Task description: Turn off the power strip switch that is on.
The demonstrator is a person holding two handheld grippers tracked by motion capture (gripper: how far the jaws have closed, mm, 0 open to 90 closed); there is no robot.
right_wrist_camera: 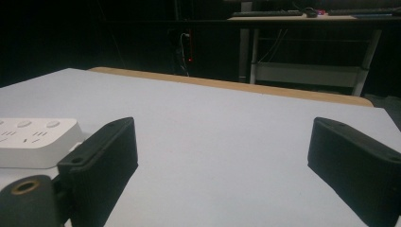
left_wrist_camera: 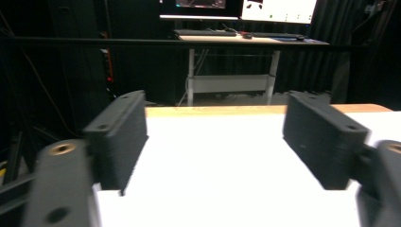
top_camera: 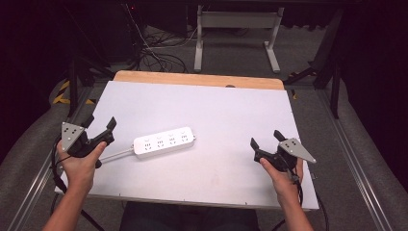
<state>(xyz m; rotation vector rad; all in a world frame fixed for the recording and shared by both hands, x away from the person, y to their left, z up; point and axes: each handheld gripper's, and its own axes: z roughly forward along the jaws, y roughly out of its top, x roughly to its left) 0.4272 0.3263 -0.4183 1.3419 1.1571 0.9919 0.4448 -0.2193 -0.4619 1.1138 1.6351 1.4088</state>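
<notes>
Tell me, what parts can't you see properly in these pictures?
- Power strip: cut off by the left edge in the right gripper view; socket details too small in the high view.
- Its cable: end hidden behind the left tool, high view.
- Left tool's near parts: blurred, left gripper view.

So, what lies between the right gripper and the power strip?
Nothing: in the high view, only bare white table separates the right gripper from the power strip.

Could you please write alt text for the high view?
A white power strip lies on a white table, between the left gripper and right gripper, each hand-held with open fingers and touching nothing.
</notes>
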